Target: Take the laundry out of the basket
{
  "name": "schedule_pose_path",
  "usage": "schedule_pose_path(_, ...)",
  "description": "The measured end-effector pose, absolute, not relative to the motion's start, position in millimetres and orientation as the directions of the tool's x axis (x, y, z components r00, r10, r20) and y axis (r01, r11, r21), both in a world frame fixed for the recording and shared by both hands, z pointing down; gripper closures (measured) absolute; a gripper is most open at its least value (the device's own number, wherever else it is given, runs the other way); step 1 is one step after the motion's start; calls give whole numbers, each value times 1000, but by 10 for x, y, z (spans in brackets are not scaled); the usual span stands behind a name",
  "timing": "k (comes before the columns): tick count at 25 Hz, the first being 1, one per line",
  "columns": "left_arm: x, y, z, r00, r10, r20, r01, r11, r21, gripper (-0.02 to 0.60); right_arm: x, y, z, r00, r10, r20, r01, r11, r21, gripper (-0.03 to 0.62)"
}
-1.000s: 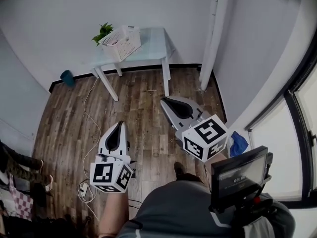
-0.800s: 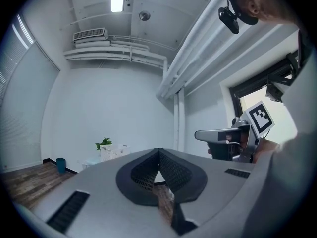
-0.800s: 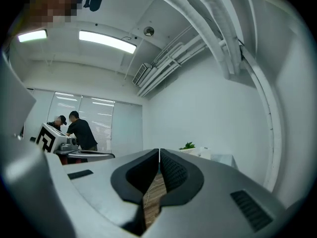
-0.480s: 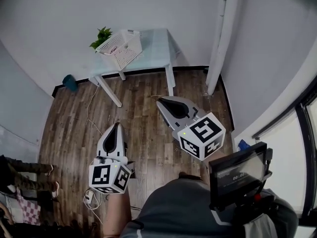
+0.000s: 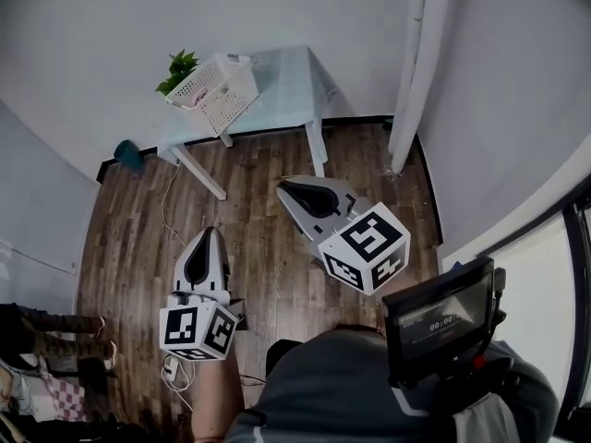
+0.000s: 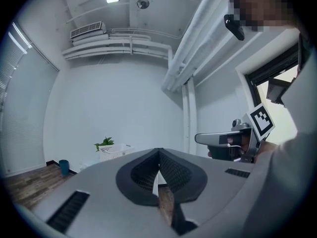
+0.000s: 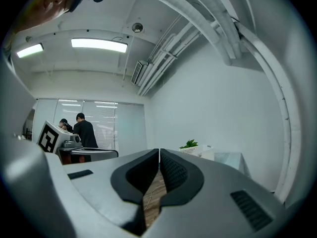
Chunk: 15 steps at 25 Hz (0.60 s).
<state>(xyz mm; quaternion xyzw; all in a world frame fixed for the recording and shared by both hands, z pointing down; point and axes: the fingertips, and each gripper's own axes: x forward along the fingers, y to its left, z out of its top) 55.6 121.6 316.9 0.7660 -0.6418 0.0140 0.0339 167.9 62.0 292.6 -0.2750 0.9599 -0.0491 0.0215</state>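
A white slatted laundry basket (image 5: 215,89) stands on a small pale table (image 5: 286,81) against the far wall, with a bit of laundry showing at its rim. It also shows far off in the left gripper view as the basket (image 6: 115,151) and in the right gripper view as the basket (image 7: 195,150). My left gripper (image 5: 208,236) is held over the wood floor, well short of the table, jaws shut with nothing in them. My right gripper (image 5: 284,189) hovers to its right, nearer the table legs, also shut and empty. Both point toward the table.
A green plant (image 5: 172,67) sits behind the basket. A teal cup (image 5: 127,153) stands on the floor by the left wall. A white cable (image 5: 167,215) runs across the floor to a plug strip (image 5: 172,369). White pipes (image 5: 413,63) rise at the right. People stand far off in the right gripper view.
Both grippers have shifted left and a little forward in the head view. The table and basket sit slightly further left in frame. Both jaws stay shut.
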Motion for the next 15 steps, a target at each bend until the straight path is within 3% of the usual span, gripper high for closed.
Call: schedule_pose_path(15,-312,307,3297,219,-974,63,-974,-215,68,578,829,-228,3006,-835,-550,20,-549,831,-88,576)
